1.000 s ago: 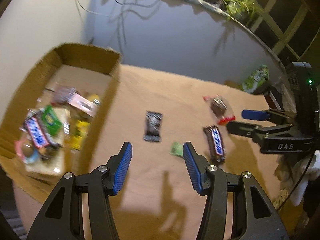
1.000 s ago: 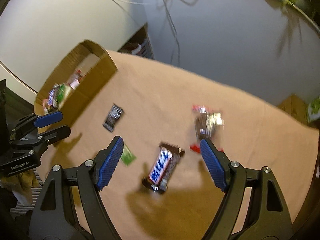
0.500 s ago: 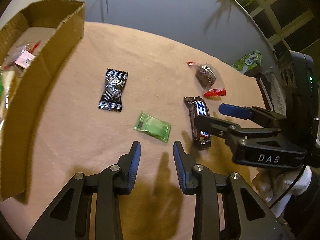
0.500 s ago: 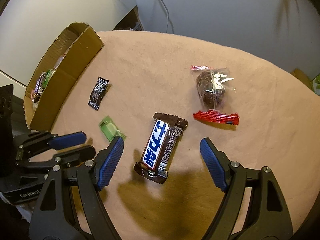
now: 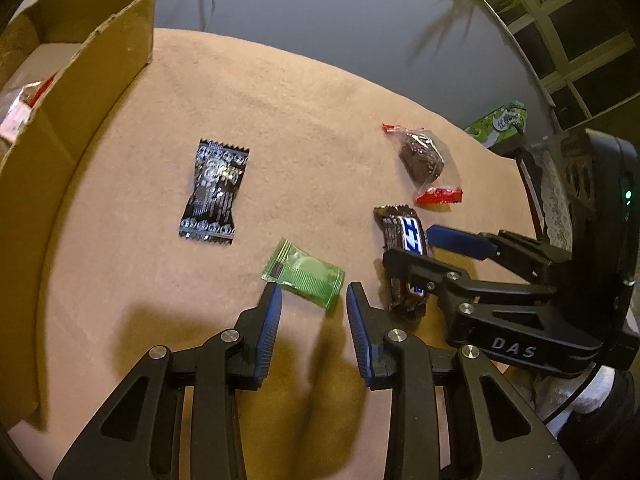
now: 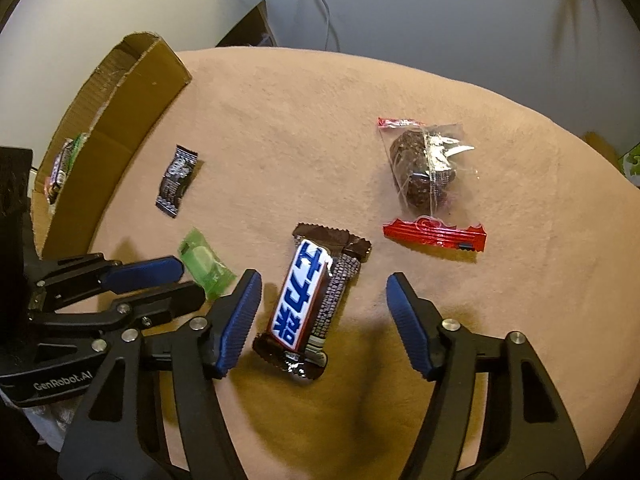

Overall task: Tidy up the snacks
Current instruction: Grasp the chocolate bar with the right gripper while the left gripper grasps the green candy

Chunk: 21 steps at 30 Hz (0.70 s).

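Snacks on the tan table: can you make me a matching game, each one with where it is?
Things:
1. green wrapped candy
2. brown bar with blue-and-white label
3. brown cake in clear wrapper with red ends
4. black printed sachet

Places:
A. nearest the cardboard box
B. before the left gripper
C. farthest from the box
D. between the right gripper's fingers

Pairs: 1-B, 2-D, 3-C, 4-A

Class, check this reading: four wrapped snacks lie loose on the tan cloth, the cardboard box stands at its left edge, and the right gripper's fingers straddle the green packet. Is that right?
One detail is wrong. The right gripper has its fingers either side of the brown and blue chocolate bar, not the green packet, as the right wrist view shows. The left gripper is at the green packet. The rest stands.
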Each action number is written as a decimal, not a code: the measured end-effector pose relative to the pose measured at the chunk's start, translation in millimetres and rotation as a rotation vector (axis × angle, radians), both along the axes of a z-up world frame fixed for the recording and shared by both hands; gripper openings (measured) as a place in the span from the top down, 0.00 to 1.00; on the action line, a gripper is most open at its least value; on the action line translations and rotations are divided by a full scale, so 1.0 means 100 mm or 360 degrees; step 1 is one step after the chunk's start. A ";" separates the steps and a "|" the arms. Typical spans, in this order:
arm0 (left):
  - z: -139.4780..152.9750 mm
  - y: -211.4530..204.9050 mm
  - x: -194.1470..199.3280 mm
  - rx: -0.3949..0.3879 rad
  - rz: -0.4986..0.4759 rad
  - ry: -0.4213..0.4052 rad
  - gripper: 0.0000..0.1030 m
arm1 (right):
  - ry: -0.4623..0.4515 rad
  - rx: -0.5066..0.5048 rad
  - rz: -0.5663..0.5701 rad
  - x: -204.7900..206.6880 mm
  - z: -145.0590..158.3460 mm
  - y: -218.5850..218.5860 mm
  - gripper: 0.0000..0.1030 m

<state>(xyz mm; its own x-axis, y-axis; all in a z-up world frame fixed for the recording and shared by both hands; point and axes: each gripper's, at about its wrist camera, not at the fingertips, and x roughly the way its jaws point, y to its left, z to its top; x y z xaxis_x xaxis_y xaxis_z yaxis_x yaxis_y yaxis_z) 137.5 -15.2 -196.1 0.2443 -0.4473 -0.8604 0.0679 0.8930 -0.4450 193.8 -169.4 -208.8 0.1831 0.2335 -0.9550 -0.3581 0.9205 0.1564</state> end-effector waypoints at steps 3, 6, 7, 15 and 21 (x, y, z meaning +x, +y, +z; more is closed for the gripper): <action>0.00 -0.03 0.04 0.0020 -0.0011 -0.0010 0.70 | 0.0004 0.0002 -0.0005 0.01 -0.02 -0.02 0.43; 0.01 -0.06 0.04 0.0047 -0.0026 -0.0026 0.69 | -0.0004 -0.0011 -0.0003 -0.01 -0.01 -0.04 0.46; 0.01 -0.08 0.05 0.0059 -0.0033 -0.0031 0.69 | -0.0006 -0.0017 -0.0005 -0.01 -0.01 -0.06 0.49; 0.03 -0.30 0.11 0.0208 -0.0098 -0.0090 0.63 | -0.0014 -0.0055 -0.0035 -0.04 -0.02 -0.20 0.65; 0.03 -0.48 0.12 0.0426 -0.0168 -0.0193 0.63 | -0.0027 -0.0070 -0.0044 -0.05 -0.02 -0.26 0.67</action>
<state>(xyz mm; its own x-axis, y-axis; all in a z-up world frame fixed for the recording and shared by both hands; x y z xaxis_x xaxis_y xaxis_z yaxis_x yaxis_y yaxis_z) 149.4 -63.6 -193.3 0.3163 -0.2372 -0.9185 0.2047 0.9625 -0.1780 189.0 -195.3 -210.7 0.2050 0.1859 -0.9609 -0.3349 0.9358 0.1096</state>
